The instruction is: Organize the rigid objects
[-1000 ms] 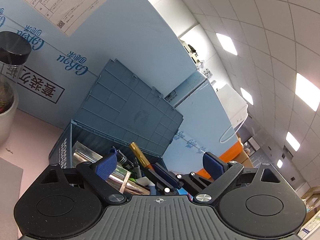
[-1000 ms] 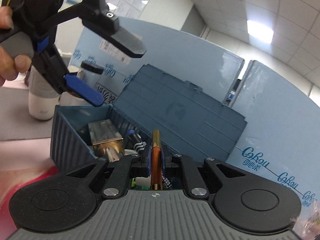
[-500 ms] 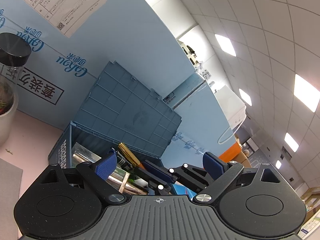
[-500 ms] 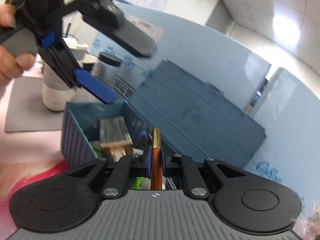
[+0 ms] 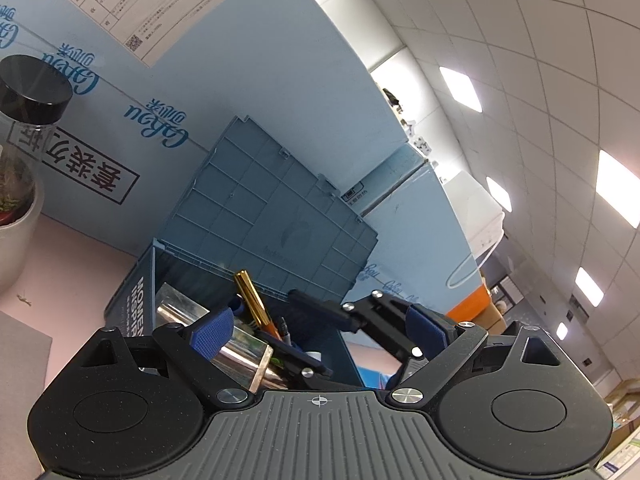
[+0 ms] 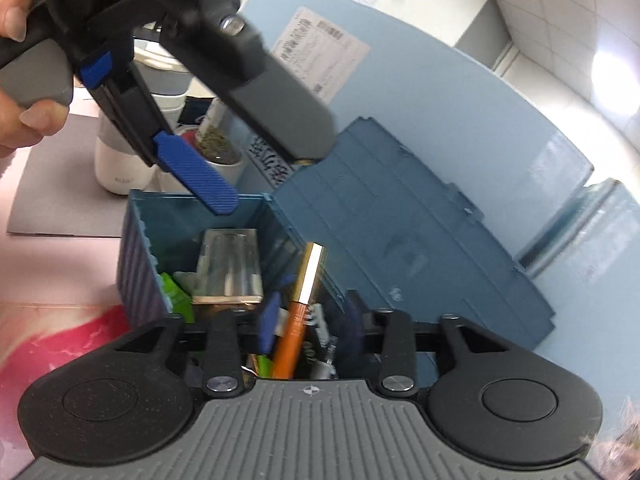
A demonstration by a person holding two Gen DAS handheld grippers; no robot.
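Pale-blue cardboard cartons (image 5: 248, 92) printed with dark lettering stand along the back edge of the pink worktop (image 5: 68, 264) and wall off everything behind it. Against them leans the raised lid (image 6: 404, 232) of a blue plastic storage box (image 6: 138, 264), which sits near the worktop's back edge. To its left stand a white plant pot (image 6: 224, 168), a white cup (image 6: 120, 172) on a grey mat (image 6: 60, 200), and a glass jar with a black lid (image 5: 32, 92).

Inside the box lie a shiny metallic carton (image 6: 230, 268), a green packet (image 6: 174, 292) and other small items too crowded to name.

Over the box's left rim hangs the left tongs (image 6: 256, 160), held by a hand (image 6: 20, 80); its fingers stand wide apart with nothing between them, and they partly block the view of the pot.

Right tongs (image 6: 308, 324) reach into the box's near side. Their jaws have just been opening and now stand partly spread. Between them, untouched by either pad as far as the blur lets one judge, is an orange pen with a gold cap (image 6: 300, 304), standing tilted with the cap resting toward the lid-side wall.
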